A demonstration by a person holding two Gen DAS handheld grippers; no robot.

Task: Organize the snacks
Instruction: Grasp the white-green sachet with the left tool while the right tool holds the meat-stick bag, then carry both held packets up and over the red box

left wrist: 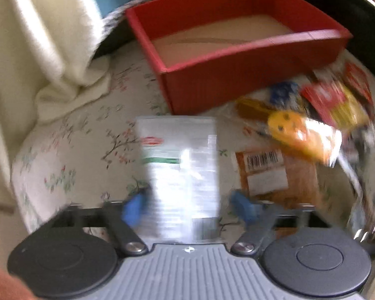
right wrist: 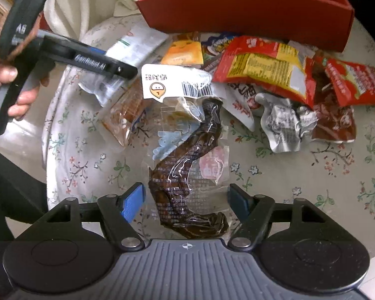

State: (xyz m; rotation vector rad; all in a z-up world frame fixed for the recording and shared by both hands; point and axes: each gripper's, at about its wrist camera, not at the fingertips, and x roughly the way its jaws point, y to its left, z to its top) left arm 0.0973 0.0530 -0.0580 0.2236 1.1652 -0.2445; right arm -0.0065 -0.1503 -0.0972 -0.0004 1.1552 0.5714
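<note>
An empty red box point(left wrist: 237, 50) stands at the back of the floral table; it also shows in the right wrist view point(right wrist: 250, 7). My left gripper point(left wrist: 187, 206) is open around a silver-white packet point(left wrist: 182, 172), its blue pads on either side; contact is blurred. That packet shows in the right wrist view point(right wrist: 135, 45) under the left gripper point(right wrist: 107, 67). My right gripper point(right wrist: 186, 201) is open around a clear packet of dark brown snack point(right wrist: 187, 155), with gaps on both sides. A heap of snack packets point(right wrist: 275, 75) lies before the box.
A cream cloth point(left wrist: 37, 50) hangs at the left of the table. An orange-brown packet point(left wrist: 275, 175) lies to the right of the silver one. A crumpled silver wrapper point(right wrist: 285, 122) and red packets point(right wrist: 350, 82) lie at the right. The floral tablecloth point(right wrist: 312, 187) covers the table.
</note>
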